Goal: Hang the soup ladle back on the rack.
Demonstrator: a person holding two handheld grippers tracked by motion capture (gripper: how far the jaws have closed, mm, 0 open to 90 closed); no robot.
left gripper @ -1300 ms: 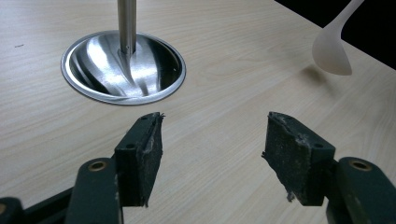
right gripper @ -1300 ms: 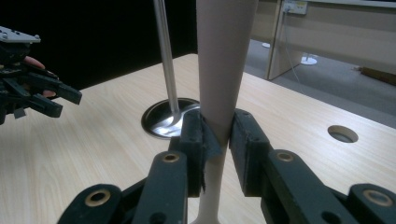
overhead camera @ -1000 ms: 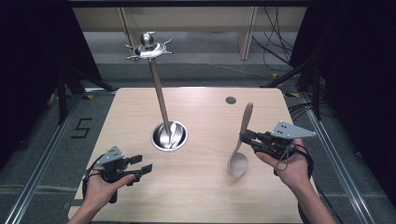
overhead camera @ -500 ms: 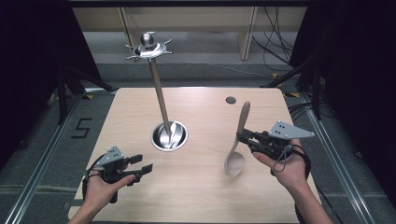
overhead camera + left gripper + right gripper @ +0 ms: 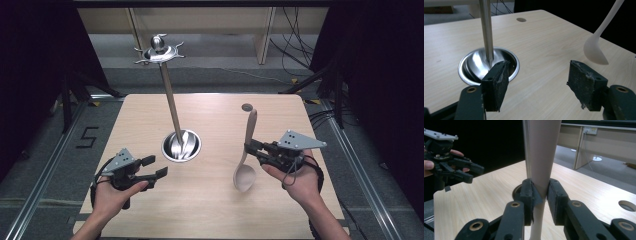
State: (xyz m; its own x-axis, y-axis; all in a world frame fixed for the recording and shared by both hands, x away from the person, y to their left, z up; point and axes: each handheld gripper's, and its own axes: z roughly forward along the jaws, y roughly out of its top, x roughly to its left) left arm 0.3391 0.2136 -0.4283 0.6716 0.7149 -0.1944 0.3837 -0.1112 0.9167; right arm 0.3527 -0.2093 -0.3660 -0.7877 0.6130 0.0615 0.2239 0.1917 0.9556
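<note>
Spoon handle top & bowl cut off by frame edges, right gripper view.

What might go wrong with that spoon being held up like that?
The right gripper pinches the pale spoon on its narrow handle, with the heavy bowl hanging below, so it may swivel or slip out. The metal stand rises on a thin pole from a small base; a knock from the spoon could tip it.

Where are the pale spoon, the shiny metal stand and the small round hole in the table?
pale spoon (image 5: 244,177), high view, on its bowl.
shiny metal stand (image 5: 170,107), high view, on its pole.
small round hole (image 5: 247,107), high view, on its middle.
</note>
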